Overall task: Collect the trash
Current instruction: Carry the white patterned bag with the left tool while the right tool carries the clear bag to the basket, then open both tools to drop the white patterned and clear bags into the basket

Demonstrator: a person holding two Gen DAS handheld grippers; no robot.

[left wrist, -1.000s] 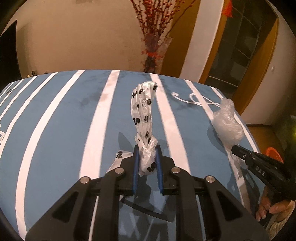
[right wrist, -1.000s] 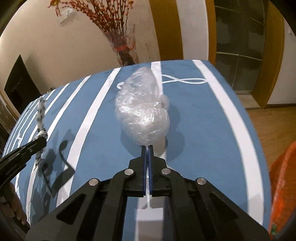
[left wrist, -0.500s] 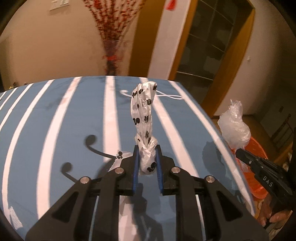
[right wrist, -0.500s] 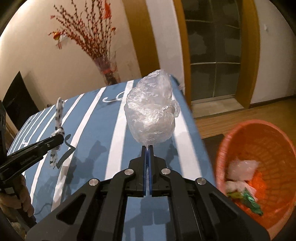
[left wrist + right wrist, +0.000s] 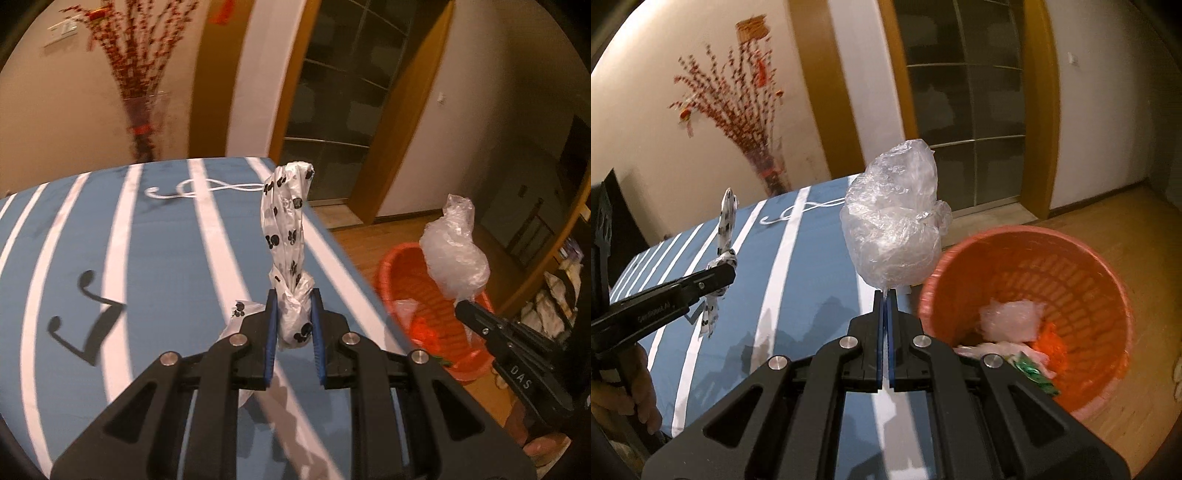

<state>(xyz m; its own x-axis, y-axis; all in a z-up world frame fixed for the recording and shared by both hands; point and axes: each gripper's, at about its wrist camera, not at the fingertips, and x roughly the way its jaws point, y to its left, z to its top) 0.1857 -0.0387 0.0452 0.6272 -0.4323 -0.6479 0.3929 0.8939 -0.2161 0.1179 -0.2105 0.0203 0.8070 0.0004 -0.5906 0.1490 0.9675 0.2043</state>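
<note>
Here, a knotted white plastic bag printed with black paw shapes [image 5: 287, 258] stands up from between the fingers of the left gripper [image 5: 293, 325], which are closed on its knot with only the bag's thickness between them. A loose tail of the bag hangs just below and to the left of the fingers. Beneath them lies a blue tablecloth with white stripes and music notes [image 5: 155, 258].

A crumpled ball of clear plastic wrap [image 5: 892, 221] rises straight ahead of the right gripper [image 5: 885, 295], whose fingers are pressed almost flat together, pinching the thin bottom edge of the wrap. Just right of these fingers, on a wooden floor, sits an orange plastic basket [image 5: 1108, 280] holding clear plastic, a white scrap and a green wrapper. The wrap is near the basket's rim, beside the table's edge.

Beyond both grippers, a vase of red-berried branches [image 5: 768, 162] stands against the wall.
</note>
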